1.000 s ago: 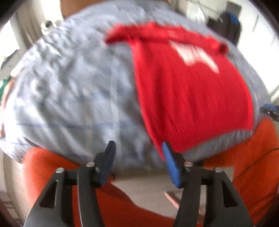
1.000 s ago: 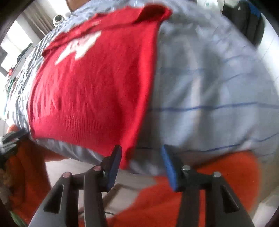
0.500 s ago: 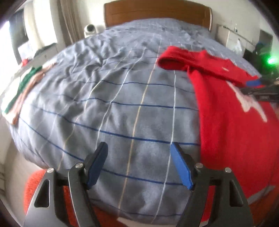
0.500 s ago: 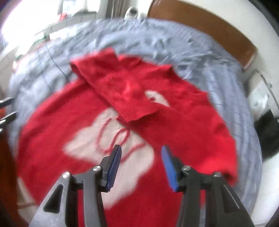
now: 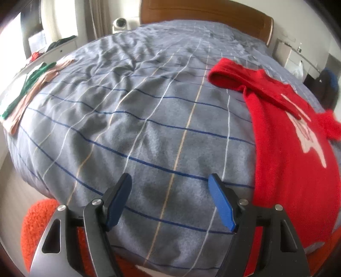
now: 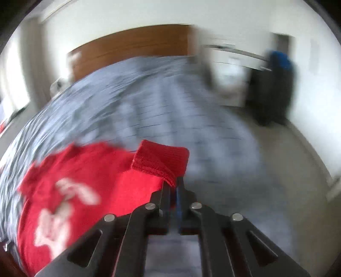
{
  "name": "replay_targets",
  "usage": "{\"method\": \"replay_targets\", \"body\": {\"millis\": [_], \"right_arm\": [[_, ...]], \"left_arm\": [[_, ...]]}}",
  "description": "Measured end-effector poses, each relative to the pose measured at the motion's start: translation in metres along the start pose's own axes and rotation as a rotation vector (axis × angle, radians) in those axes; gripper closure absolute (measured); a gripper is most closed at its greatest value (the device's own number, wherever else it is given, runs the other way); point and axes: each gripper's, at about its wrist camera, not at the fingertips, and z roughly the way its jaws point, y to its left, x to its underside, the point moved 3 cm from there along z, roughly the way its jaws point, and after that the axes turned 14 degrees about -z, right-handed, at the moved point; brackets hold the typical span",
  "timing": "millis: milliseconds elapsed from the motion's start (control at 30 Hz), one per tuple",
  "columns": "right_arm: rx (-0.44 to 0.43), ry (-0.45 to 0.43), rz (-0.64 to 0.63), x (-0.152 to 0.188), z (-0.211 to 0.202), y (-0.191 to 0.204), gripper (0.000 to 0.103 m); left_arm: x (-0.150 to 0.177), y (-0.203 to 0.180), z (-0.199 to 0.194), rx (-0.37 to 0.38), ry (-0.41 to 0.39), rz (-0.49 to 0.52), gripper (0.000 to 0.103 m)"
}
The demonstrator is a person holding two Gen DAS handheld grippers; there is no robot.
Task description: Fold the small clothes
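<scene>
The red sweater (image 5: 294,162) is spread flat on the bed, to the right of the left gripper's (image 5: 170,200) jaws and just beyond their tips. Its right sleeve cuff (image 6: 161,160) is pinched at the very tips of the right gripper (image 6: 173,187), whose jaws have just been closing and now stand shut on the knit, with the cuff standing up ahead of them. The left gripper's jaws are spread wide with nothing between them, only the bedcover beneath.

The step in hand is judged to be folding that sleeve across the body. It is best done by carrying the cuff low and level over the white chest motif (image 6: 64,204), so the sleeve is laid straight and the body is not dragged. The hem could be pinned by the free jaws if the knit starts to slide.

The grey checked bedcover (image 5: 136,119) is soft and rumpled, so creases may be carried under the sweater. Beyond the jaws a wooden headboard (image 5: 204,15) is seen; green and pink garments (image 5: 27,89) lie far left.
</scene>
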Motion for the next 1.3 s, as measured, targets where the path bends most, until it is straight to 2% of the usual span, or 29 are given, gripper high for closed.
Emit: {"method": "replay_targets", "body": {"millis": [67, 133, 333, 433, 500, 567, 633, 667, 733, 833, 867, 900, 933, 967, 1033, 1133, 1233, 1300], "right_arm": [[0.041, 0.032, 0.083, 0.026, -0.006, -0.046, 0.099], [0.033, 0.071, 0.167, 0.055, -0.004, -0.073, 0.099], [-0.035, 0.114, 0.399, 0.119, 0.014, -0.108, 0.099], [-0.115, 0.081, 0.492, 0.135, 0.017, -0.118, 0.095], [-0.164, 0.056, 0.535, 0.136, 0.020, -0.122, 0.085], [-0.188, 0.045, 0.532, 0.132, 0.021, -0.119, 0.063], [-0.187, 0.048, 0.495, 0.121, 0.025, -0.113, 0.050], [-0.167, 0.057, 0.466, 0.117, 0.027, -0.110, 0.045], [-0.097, 0.090, 0.349, 0.105, 0.032, -0.098, 0.044], [0.127, 0.160, 0.019, 0.087, 0.038, -0.067, 0.044], [0.185, 0.159, -0.050, 0.084, 0.038, -0.061, 0.054], [0.207, 0.154, -0.061, 0.083, 0.036, -0.061, 0.070], [0.220, 0.151, -0.007, 0.083, 0.032, -0.069, 0.098], [0.226, 0.136, 0.054, 0.084, 0.027, -0.078, 0.099], [0.195, 0.065, 0.288, 0.095, 0.009, -0.110, 0.099], [0.126, 0.059, 0.517, 0.124, 0.003, -0.146, 0.099], [0.070, 0.080, 0.655, 0.151, 0.009, -0.162, 0.099], [0.045, 0.093, 0.666, 0.159, 0.015, -0.162, 0.099]], "left_arm": [[0.002, -0.003, 0.002, -0.011, 0.003, 0.010, 0.027], [0.005, -0.006, 0.003, -0.027, -0.002, 0.024, 0.027], [0.008, -0.008, 0.002, -0.070, -0.025, 0.061, 0.027], [0.008, -0.007, 0.003, -0.075, -0.025, 0.058, 0.027], [0.008, -0.007, 0.004, -0.078, -0.023, 0.056, 0.027], [0.008, -0.008, 0.004, -0.085, -0.026, 0.061, 0.027], [0.008, -0.009, 0.005, -0.091, -0.030, 0.068, 0.027], [0.008, -0.009, 0.005, -0.092, -0.031, 0.070, 0.027], [0.008, -0.008, 0.005, -0.092, -0.031, 0.070, 0.026], [0.008, -0.008, 0.006, -0.092, -0.025, 0.061, 0.024], [0.008, -0.007, 0.006, -0.091, -0.023, 0.057, 0.024], [0.007, -0.006, 0.006, -0.090, -0.022, 0.052, 0.024], [0.007, -0.005, 0.006, -0.090, -0.021, 0.049, 0.024], [0.007, -0.004, 0.006, -0.089, -0.020, 0.045, 0.024], [0.006, -0.002, 0.006, -0.086, -0.017, 0.038, 0.024], [0.005, -0.002, 0.008, -0.085, -0.013, 0.036, 0.024], [0.005, -0.003, 0.009, -0.092, -0.017, 0.044, 0.024], [0.006, -0.003, 0.008, -0.094, -0.019, 0.047, 0.024]]}}
